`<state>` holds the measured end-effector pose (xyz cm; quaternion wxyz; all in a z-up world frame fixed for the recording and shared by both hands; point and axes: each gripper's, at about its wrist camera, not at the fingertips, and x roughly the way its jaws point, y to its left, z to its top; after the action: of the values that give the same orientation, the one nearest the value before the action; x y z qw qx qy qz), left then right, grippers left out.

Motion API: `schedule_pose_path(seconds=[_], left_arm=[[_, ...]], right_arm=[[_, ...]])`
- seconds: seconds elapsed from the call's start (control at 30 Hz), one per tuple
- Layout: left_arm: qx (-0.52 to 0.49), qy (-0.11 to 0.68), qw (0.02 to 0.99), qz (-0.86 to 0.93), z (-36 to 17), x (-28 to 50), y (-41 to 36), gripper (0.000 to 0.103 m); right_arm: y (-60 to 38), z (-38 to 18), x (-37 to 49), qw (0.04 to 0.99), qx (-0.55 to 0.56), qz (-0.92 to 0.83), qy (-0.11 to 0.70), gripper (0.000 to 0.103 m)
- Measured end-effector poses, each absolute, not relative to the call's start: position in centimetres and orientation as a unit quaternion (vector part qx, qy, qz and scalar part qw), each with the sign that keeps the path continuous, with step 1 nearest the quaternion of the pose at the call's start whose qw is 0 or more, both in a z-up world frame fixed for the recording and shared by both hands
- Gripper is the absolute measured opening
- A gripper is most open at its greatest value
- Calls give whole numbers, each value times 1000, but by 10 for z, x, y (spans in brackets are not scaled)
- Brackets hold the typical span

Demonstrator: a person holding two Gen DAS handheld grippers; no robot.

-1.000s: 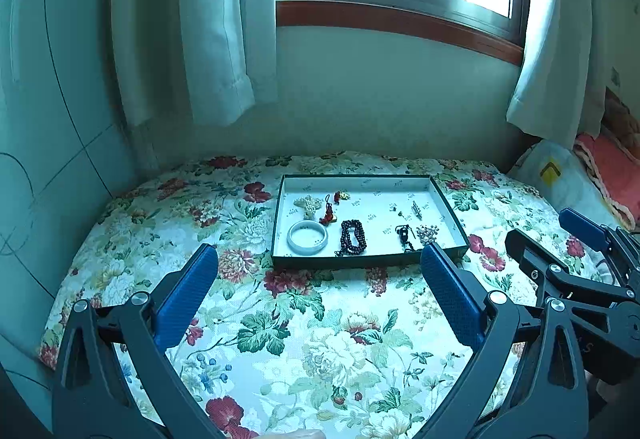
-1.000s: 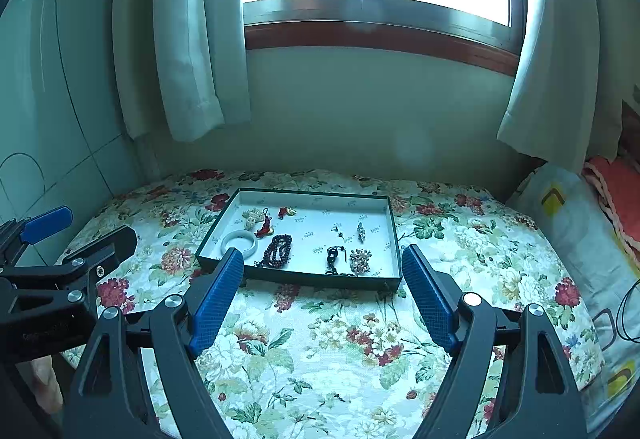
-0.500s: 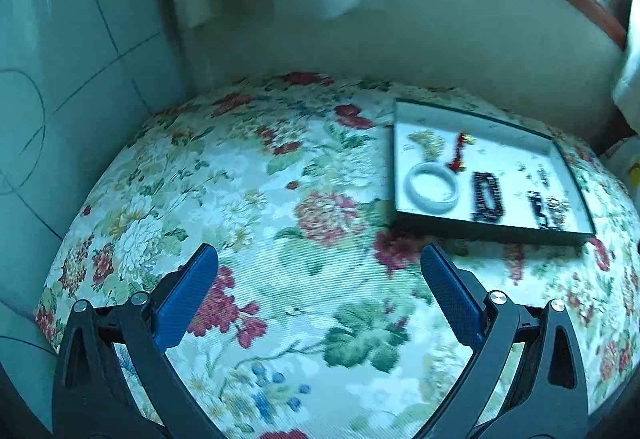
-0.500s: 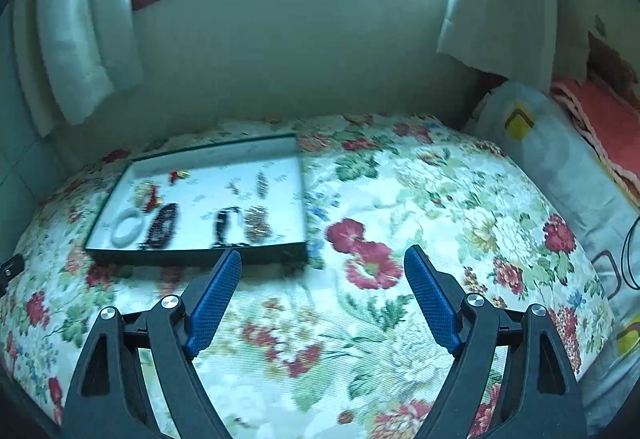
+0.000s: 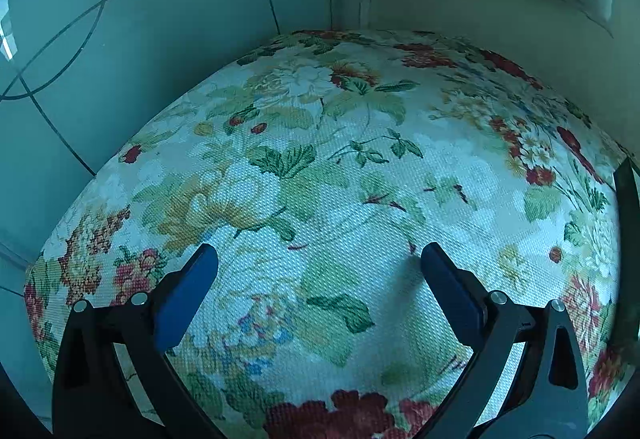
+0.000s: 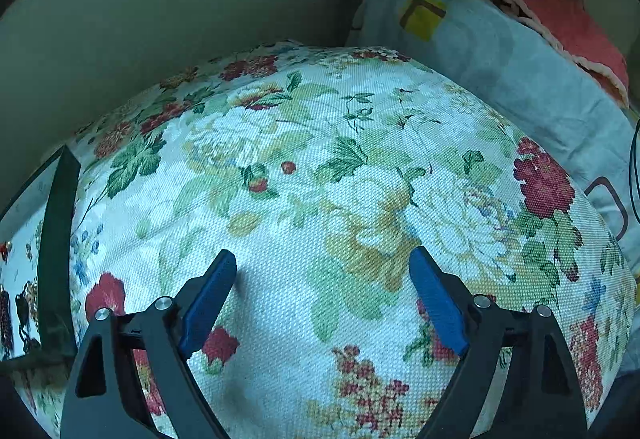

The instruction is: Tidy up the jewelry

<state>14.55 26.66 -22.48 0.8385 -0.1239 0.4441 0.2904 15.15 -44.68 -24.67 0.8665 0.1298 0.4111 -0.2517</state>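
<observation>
Jaws spread, empty: left gripper (image 5: 319, 259); right gripper (image 6: 322, 266) opening. One tray (image 6: 56, 239), two pillows.

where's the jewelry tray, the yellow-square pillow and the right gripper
jewelry tray (image 6: 56, 239), right wrist view, on its dark side wall
yellow-square pillow (image 6: 520, 79), right wrist view, on its grey cover
right gripper (image 6: 322, 271), right wrist view, midway between its blue fingertips

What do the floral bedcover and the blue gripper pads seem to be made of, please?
The floral bedcover looks like matte woven cloth: a coarse grid of threads shows through the flower print. The blue pads of the right gripper, whose jaws are opening with nothing between them, seem to be rubber or soft plastic, finely ribbed; the material stays uncertain.
</observation>
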Motion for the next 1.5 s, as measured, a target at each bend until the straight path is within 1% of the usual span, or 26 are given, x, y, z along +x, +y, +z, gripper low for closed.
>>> schedule_pose_path(seconds=[0.03,0.13,0.17,1.5], left_arm=[[-129,440,840,291,-226,145,269,101],[-141,438,839,289,-228,145,271,101],[-141,438,839,289,-228,144,271,101],[-141,438,839,289,-230,144,271,101]], right_arm=[[-446,-247,154,866,127,-251,413,89],[-448,-251,156,862,133,-255,418,98],[-448,-251,155,862,135,-254,417,99],[-448,-252,154,862,134,-254,418,99]])
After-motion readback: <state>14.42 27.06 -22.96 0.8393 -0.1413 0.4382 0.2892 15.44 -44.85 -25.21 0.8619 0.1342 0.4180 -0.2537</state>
